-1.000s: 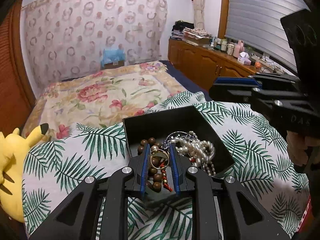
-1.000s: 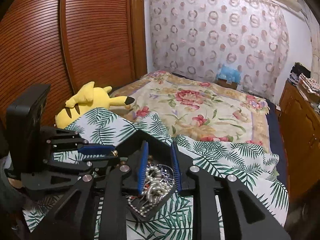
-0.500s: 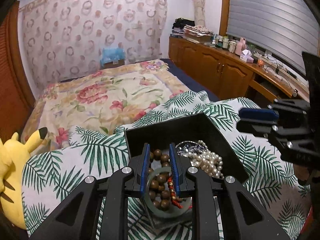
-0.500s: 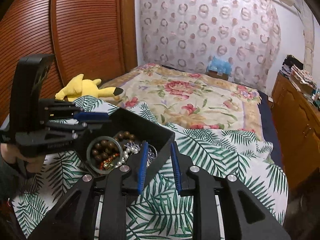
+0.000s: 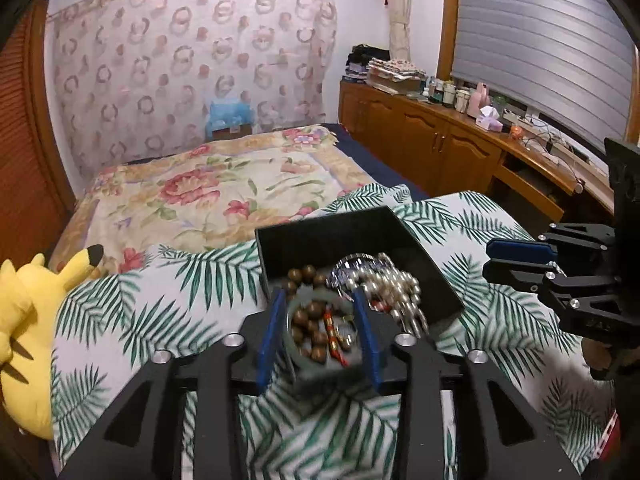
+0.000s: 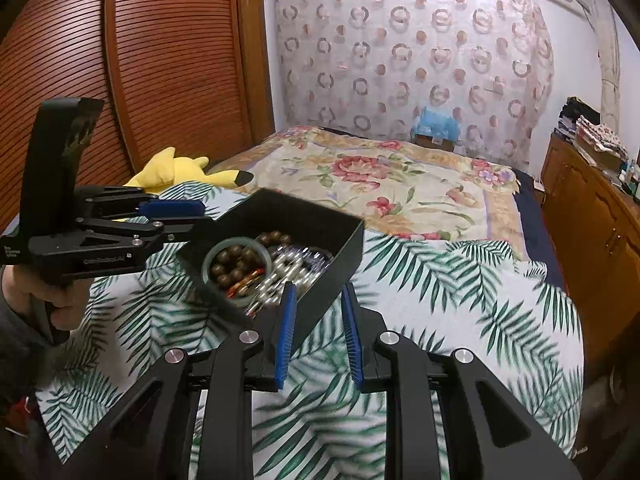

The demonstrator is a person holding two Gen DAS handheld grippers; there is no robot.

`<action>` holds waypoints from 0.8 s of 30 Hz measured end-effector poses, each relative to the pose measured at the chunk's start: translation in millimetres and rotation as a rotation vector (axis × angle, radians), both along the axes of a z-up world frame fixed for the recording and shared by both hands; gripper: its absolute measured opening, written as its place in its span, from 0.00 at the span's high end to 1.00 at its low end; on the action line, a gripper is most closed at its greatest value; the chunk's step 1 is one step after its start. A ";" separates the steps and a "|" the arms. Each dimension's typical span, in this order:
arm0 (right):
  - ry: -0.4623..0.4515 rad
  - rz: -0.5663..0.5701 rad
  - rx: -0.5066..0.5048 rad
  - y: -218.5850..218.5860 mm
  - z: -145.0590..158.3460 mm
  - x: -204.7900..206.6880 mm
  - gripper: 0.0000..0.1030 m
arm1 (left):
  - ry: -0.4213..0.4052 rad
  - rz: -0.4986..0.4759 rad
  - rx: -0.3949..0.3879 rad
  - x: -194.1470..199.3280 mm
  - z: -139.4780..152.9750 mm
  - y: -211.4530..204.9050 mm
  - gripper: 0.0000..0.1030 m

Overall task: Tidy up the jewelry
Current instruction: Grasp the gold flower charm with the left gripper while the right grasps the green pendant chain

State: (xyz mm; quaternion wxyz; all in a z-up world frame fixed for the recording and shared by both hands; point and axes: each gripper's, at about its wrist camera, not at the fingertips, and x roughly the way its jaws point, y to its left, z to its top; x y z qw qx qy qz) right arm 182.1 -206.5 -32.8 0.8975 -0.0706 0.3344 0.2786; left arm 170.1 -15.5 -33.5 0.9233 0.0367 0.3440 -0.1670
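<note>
A black open box [image 5: 332, 236] [image 6: 320, 220] sits on the palm-leaf cloth. It holds a pale green bangle [image 6: 237, 268], brown wooden beads [image 5: 308, 276] [image 6: 232, 264], a pearl strand [image 5: 400, 292] [image 6: 288, 268] and a red cord piece [image 5: 332, 332]. My left gripper [image 5: 320, 316] is open at the box's near corner, its fingers either side of the bangle [image 5: 320, 340], empty. My right gripper [image 6: 318, 316] is open and empty, its fingers either side of the box's near-right wall. Each gripper shows in the other's view: the left [image 6: 176, 216], the right [image 5: 516, 260].
A palm-leaf cloth [image 6: 460, 288] covers the near bed end, a floral bedspread [image 5: 216, 192] beyond. A yellow plush toy [image 5: 24, 320] [image 6: 176, 170] lies at the left. Wooden cabinets [image 5: 432, 148] with bottles stand right; a slatted wardrobe [image 6: 160, 60] stands left.
Both grippers have pulled back and up from the box. The bangle now lies in the box over the beads. The left gripper's fingers have spread wider.
</note>
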 end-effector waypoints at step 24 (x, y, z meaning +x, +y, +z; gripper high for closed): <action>0.114 0.037 -0.001 38.0 -45.0 -91.4 0.75 | 0.091 0.057 -0.045 -116.1 -48.7 24.2 0.32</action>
